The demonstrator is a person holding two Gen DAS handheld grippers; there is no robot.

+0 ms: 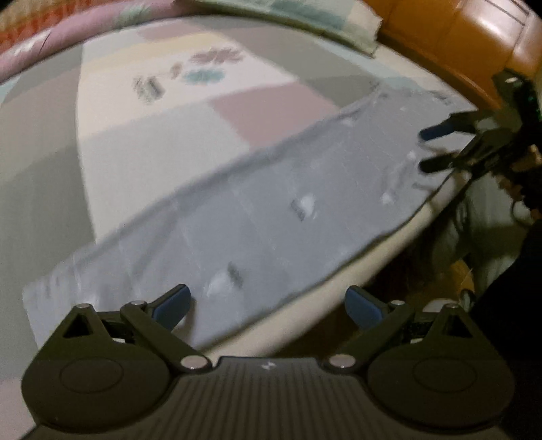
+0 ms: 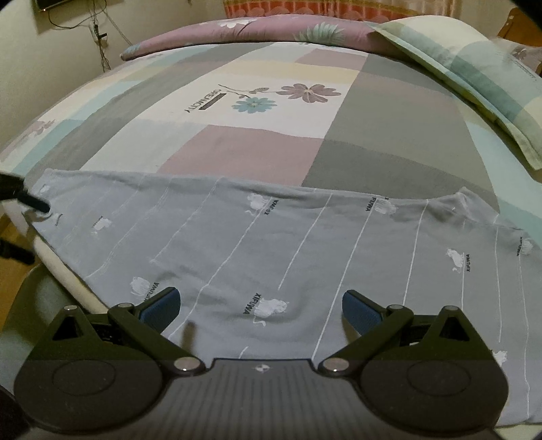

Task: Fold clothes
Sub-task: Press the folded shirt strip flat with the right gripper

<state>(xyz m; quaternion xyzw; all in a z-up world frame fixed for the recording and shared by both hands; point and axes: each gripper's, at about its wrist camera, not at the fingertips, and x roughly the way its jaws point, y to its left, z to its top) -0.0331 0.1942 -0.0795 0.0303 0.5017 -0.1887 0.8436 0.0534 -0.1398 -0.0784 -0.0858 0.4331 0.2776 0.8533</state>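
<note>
Garment (image 2: 305, 257): spread flat on bed (image 2: 389, 135), along its near edge. Pillow (image 2: 474, 78): at bed's far right corner. Rolled quilt (image 2: 257, 32): along the far edge.

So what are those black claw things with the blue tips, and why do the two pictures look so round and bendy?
Those claws are grippers, hand tools with two fingers that a person squeezes, one in each hand. Each has a tiny camera looking forward along its fingers, and the wide lens bends everything. One picture comes from the left gripper, the other from the right gripper. Both are open and hold nothing. Below them a grey garment with thin white stripes lies spread flat near the edge of a bed, on a patchwork bedsheet with printed flowers. A pillow lies at the far side. In the left picture, the other gripper shows at the right edge.
</note>
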